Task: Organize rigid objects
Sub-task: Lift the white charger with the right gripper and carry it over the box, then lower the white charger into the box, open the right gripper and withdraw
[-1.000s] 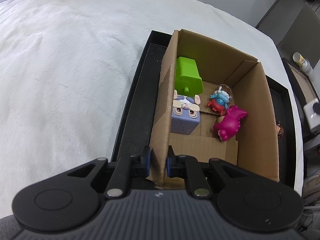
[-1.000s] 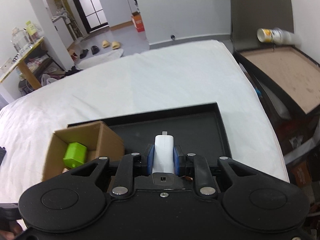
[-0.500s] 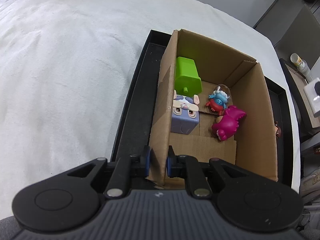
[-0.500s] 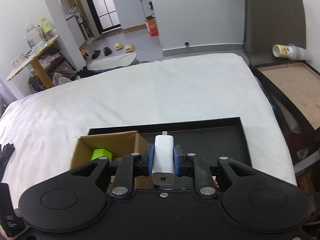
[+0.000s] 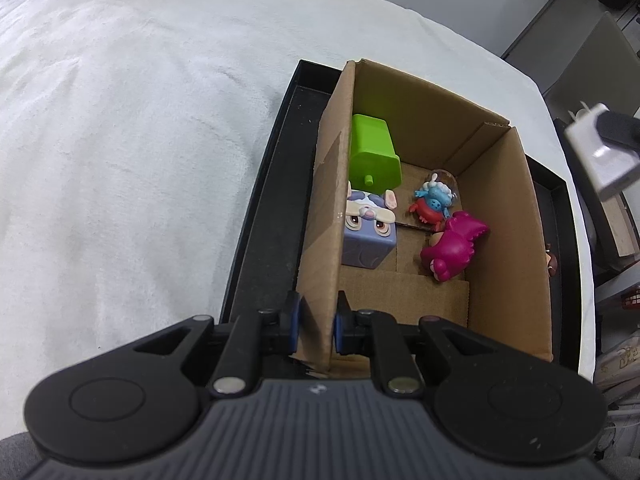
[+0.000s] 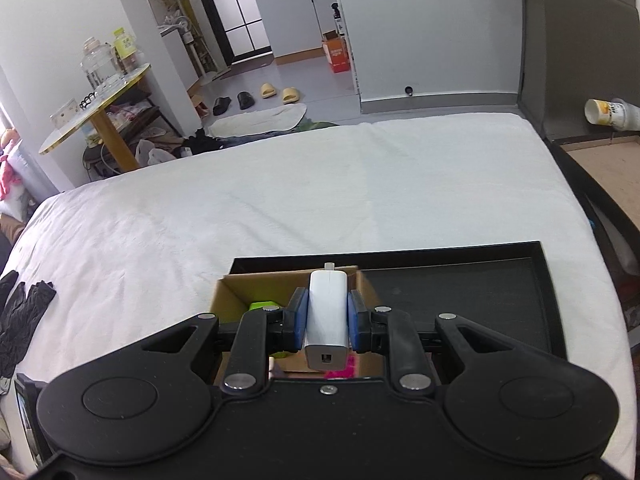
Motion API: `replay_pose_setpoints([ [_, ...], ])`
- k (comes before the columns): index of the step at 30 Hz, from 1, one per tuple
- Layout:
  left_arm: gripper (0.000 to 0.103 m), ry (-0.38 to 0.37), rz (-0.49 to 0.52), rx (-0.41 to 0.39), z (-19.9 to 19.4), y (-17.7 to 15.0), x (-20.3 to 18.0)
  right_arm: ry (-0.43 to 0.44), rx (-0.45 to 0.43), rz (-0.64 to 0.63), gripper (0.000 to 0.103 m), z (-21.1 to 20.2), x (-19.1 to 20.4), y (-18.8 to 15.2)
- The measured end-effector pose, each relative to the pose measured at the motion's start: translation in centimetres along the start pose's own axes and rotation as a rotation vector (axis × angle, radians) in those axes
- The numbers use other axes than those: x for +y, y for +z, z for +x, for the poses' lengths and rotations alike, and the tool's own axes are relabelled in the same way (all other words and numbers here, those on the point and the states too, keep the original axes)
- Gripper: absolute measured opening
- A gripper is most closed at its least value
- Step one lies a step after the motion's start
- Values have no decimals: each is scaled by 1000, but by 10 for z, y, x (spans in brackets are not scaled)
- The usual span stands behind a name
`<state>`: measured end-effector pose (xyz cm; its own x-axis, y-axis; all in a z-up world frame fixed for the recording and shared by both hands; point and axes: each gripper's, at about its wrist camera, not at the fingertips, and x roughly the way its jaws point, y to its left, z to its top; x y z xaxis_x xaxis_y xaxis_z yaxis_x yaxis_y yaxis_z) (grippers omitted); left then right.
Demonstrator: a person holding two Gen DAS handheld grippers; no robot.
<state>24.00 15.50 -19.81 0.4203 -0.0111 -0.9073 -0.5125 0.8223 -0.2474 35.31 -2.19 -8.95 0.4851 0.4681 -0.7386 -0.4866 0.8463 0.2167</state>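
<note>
An open cardboard box [image 5: 504,240] stands in a black tray [image 5: 264,216] on the white bed. In it lie a green block [image 5: 372,152], a purple cube toy with a face [image 5: 368,236], a small blue and red figure [image 5: 434,204] and a magenta dinosaur [image 5: 454,248]. My left gripper [image 5: 316,326] is shut on the box's near left wall. My right gripper [image 6: 327,322] is shut on a white charger [image 6: 326,320] and hangs over the box [image 6: 240,292]; that white charger [image 5: 600,156] also shows at the right edge of the left wrist view.
A small brown toy [image 5: 552,260] lies in the tray to the right of the box. The right half of the tray [image 6: 460,292] is bare. Black gloves [image 6: 20,316] lie on the bed at the left. A wooden board [image 6: 604,168] lies beside the bed.
My right gripper has carried the white charger leftward, from over the bare tray to over the box. The left gripper and the box have stayed still.
</note>
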Motion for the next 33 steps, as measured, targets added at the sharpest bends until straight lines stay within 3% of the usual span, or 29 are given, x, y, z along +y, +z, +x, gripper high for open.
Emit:
replay_pose_setpoints([
  [25,16,-30,-10,21,2,4,5,-13,116,-50,21,62,47,-18],
  [33,17,-29,-22,23,2,5,5,62,94,21,25,50,31,-11],
])
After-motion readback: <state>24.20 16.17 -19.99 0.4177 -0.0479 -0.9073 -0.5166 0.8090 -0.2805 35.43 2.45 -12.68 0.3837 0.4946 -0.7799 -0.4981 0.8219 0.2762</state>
